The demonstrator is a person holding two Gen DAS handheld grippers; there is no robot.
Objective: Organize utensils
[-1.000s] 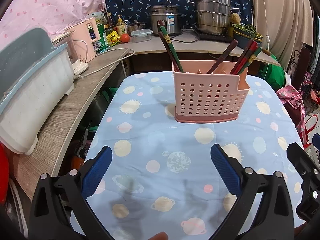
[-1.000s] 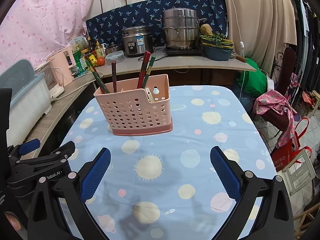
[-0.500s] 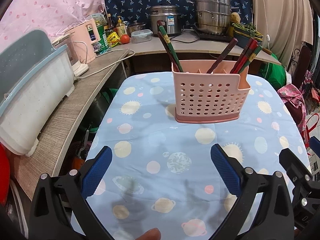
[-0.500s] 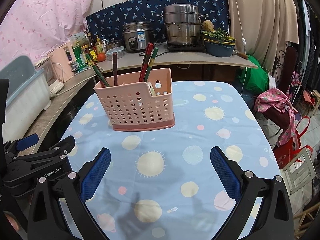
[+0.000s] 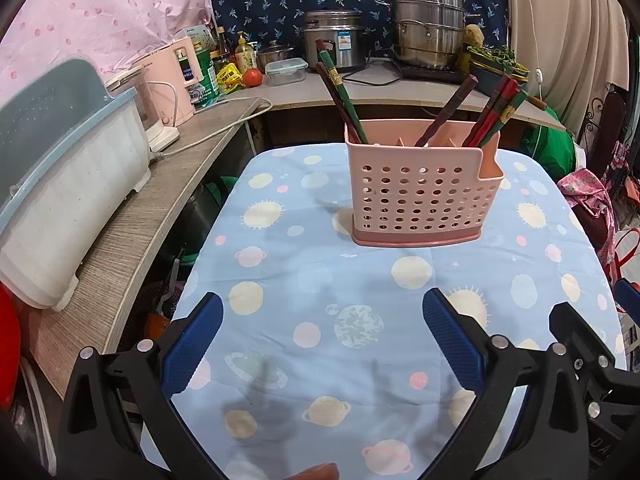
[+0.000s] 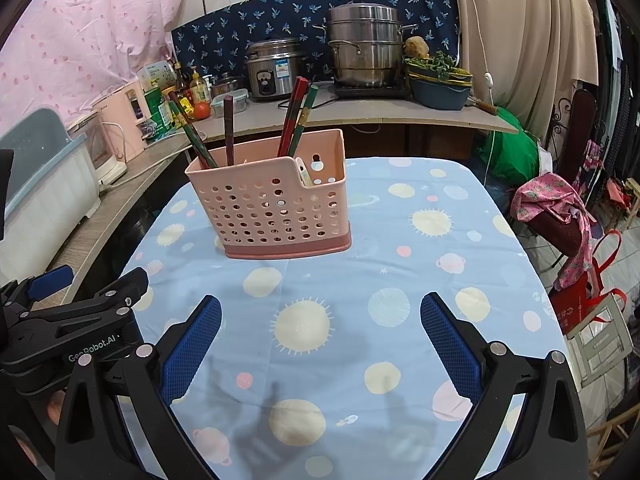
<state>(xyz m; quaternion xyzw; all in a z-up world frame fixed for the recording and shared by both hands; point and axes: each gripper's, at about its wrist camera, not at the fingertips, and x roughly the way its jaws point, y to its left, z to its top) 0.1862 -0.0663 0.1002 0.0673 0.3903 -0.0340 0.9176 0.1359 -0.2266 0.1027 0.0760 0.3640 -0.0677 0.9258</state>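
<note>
Chopsticks (image 5: 494, 112) upright in pink caddy (image 5: 420, 196) — tips down; both grippers (image 5: 322, 344) (image 6: 320, 344) agape, empty.

Utensil holder (image 5: 424, 196) standing on the table (image 5: 304, 272), chopsticks (image 5: 340, 96) upright inside it, counter (image 5: 384, 88) behind, dish rack (image 5: 60, 184) at the left side

I see a pale pink utensil holder (image 5: 424, 196) pierced with rows of round holes, its base band a darker pink. The chopsticks (image 5: 498, 110) in it are dark brown, red and green. The tablecloth (image 6: 400, 280) is light blue, printed with cream suns, planets and pink dots. My gripper pads (image 6: 192, 354) are blue on black frames. Behind, a navy cloth (image 6: 224, 44) carries a small leaf print.
</note>
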